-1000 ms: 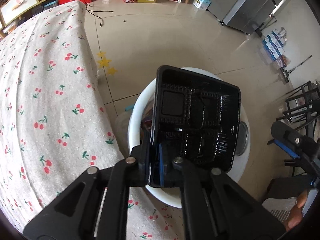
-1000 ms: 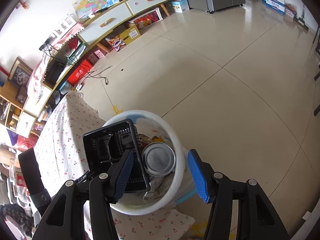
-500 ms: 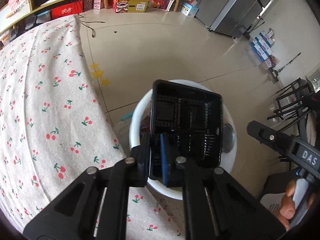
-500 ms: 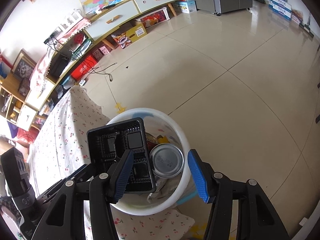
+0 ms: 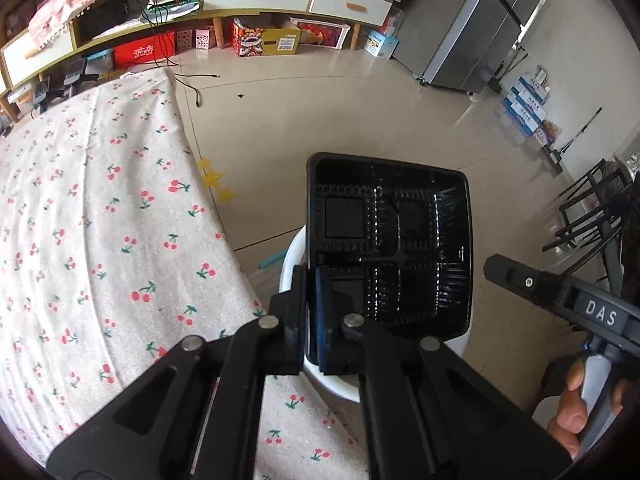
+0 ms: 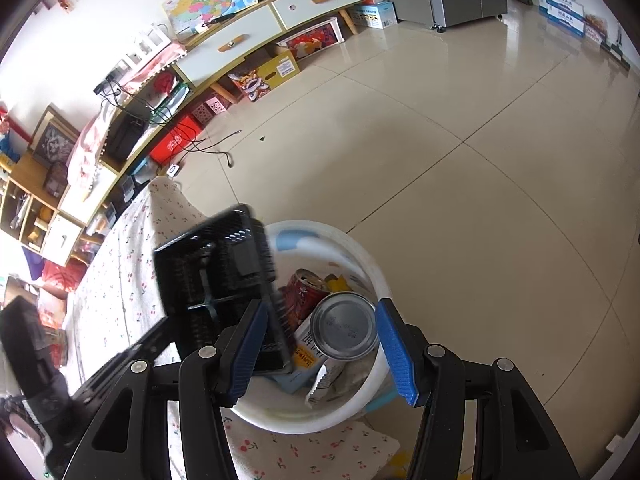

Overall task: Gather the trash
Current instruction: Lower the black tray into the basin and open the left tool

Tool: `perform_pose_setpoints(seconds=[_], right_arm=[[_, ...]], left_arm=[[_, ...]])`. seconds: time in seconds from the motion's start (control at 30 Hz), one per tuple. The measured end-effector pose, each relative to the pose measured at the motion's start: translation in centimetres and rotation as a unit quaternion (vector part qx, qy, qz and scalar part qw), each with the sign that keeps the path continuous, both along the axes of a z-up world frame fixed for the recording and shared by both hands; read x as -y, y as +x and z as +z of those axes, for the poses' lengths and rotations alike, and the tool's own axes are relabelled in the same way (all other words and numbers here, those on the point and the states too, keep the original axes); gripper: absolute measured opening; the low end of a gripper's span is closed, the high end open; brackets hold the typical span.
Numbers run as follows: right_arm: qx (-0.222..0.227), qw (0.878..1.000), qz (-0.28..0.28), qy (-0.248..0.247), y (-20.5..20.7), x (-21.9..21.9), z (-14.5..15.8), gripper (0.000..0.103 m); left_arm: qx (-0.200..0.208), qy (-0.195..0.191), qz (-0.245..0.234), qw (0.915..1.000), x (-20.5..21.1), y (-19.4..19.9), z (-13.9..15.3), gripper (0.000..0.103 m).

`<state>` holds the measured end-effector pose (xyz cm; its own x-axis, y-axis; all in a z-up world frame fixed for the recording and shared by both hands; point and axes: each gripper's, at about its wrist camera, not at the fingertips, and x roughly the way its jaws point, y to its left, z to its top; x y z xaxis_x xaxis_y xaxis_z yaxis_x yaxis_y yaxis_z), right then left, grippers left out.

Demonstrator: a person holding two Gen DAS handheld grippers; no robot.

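My left gripper (image 5: pixel 311 312) is shut on the near edge of a black plastic meal tray (image 5: pixel 386 240) with several compartments and holds it tilted over the white trash bin (image 5: pixel 294 248), hiding most of the bin. In the right wrist view the tray (image 6: pixel 212 276) stands on edge over the bin's left side. The bin (image 6: pixel 360 256) holds a silver can (image 6: pixel 344 326), a red can (image 6: pixel 306 292) and wrappers. My right gripper (image 6: pixel 320 348) is open and empty just above the bin.
A table with cherry-print cloth (image 5: pixel 100 220) lies left of the bin. Tiled floor (image 6: pixel 460 160) spreads beyond. A TV cabinet with boxes (image 5: pixel 260 36) lines the far wall, a fridge (image 5: pixel 480 20) and black chairs (image 5: pixel 588 208) stand to the right.
The left gripper has lifted and pulled back with the tray, tilting it more upright over the bin. The right gripper has stayed open above the bin.
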<state>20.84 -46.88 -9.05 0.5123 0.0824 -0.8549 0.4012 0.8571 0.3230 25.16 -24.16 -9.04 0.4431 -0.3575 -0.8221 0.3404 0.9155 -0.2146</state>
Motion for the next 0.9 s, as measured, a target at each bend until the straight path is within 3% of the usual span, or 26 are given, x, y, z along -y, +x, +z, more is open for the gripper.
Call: perform_pose_setpoints(seconds=[0.07, 0.13, 0.2, 0.27, 0.33, 0.4, 0.47, 0.53, 0.57, 0.63, 0.9], right_arm=[[0.000, 1.000, -0.002, 0.005, 0.0, 0.2, -0.1, 0.058], [0.002, 1.000, -0.004, 0.006, 0.0, 0.2, 0.0, 0.058], [0.006, 1.000, -0.006, 0.009, 0.1, 0.2, 0.1, 0.058], [0.009, 1.000, -0.005, 0.011, 0.0, 0.1, 0.1, 0.058], [0.007, 1.000, -0.003, 0.011, 0.0, 0.0, 0.1, 0.058], [0.012, 1.000, -0.005, 0.016, -0.1, 0.2, 0.2, 0.058], [0.020, 0.999, -0.015, 0.020, -0.4, 0.8, 0.4, 0.058], [0.022, 0.999, -0.023, 0.024, -0.7, 1.2, 0.3, 0.058], [0.021, 0.999, -0.022, 0.026, -0.7, 1.2, 0.3, 0.058], [0.017, 0.999, -0.016, 0.026, -0.5, 0.9, 0.2, 0.058], [0.015, 1.000, -0.001, 0.015, -0.4, 0.2, 0.5, 0.058]], left_arm=[[0.037, 0.067, 0.005, 0.9971, 0.7, -0.8, 1.3, 0.005], [0.100, 0.133, 0.004, 0.9861, 2.0, -1.6, 2.2, 0.005], [0.119, 0.148, -0.004, 0.9819, 3.0, -1.8, 2.0, 0.005], [0.150, 0.203, -0.016, 0.9675, 4.5, -2.4, 1.1, 0.006], [0.143, 0.241, -0.037, 0.9591, 5.7, -3.0, -0.2, 0.006], [0.134, 0.250, -0.050, 0.9576, 6.2, -3.8, -0.8, 0.007], [0.111, 0.195, -0.065, 0.9723, 5.7, -4.1, 0.0, 0.008], [0.063, 0.093, -0.074, 0.9909, 4.4, -3.7, 1.1, 0.016], [0.039, 0.051, -0.070, 0.9955, 3.7, -3.2, 1.4, 0.017], [0.007, -0.008, -0.059, 0.9982, 2.4, -2.4, 1.7, 0.017], [-0.042, -0.080, 0.012, 0.9958, -3.2, -0.5, 0.8, 0.017]])
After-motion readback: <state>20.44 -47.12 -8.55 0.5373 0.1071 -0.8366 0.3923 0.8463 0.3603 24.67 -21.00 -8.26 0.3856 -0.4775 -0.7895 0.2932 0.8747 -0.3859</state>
